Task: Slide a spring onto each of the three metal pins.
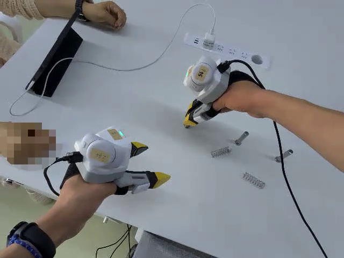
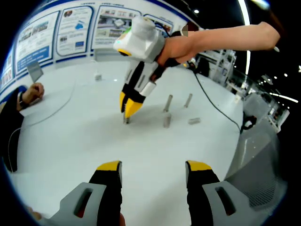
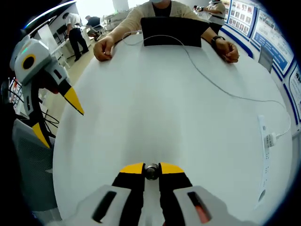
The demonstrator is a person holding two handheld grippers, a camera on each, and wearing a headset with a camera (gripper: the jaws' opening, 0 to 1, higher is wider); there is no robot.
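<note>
Bare grey metal shows between the yellow tips of the right hand-held gripper [image 1: 189,122]. In the right gripper view its jaws are closed on the round end of a held pin [image 3: 151,172], which points down at the bench [image 1: 161,97]. In the left gripper view the pin's lower end sits at the bench top, though contact cannot be told for sure.

To the right of it, a second pin [image 1: 241,138] and a third pin [image 1: 284,155] are short plain cylinders set well apart. In the left gripper view both seem to stand upright. Neither of them wears a spring. A first spring [image 1: 220,152], a small tight coil of thin wire, lies on its side just beside the second pin. A second spring [image 1: 253,180], somewhat longer, lies nearer the person, between the two pins.

The left hand-held gripper [image 1: 152,163] hangs over the near left part of the bench with its jaws apart and nothing in them.

The bench is smooth and white. At its far side lies a white power strip [image 1: 231,51] with a charger [image 1: 208,40] plugged in. A white cable [image 1: 134,69] trails from the charger across to a black tablet [image 1: 56,62]. Beside the tablet rests another person's hand [image 1: 105,12]. Blue-edged posters [image 2: 70,30] line the wall, and a grey mesh chair [image 2: 263,179] stands at the bench edge.
</note>
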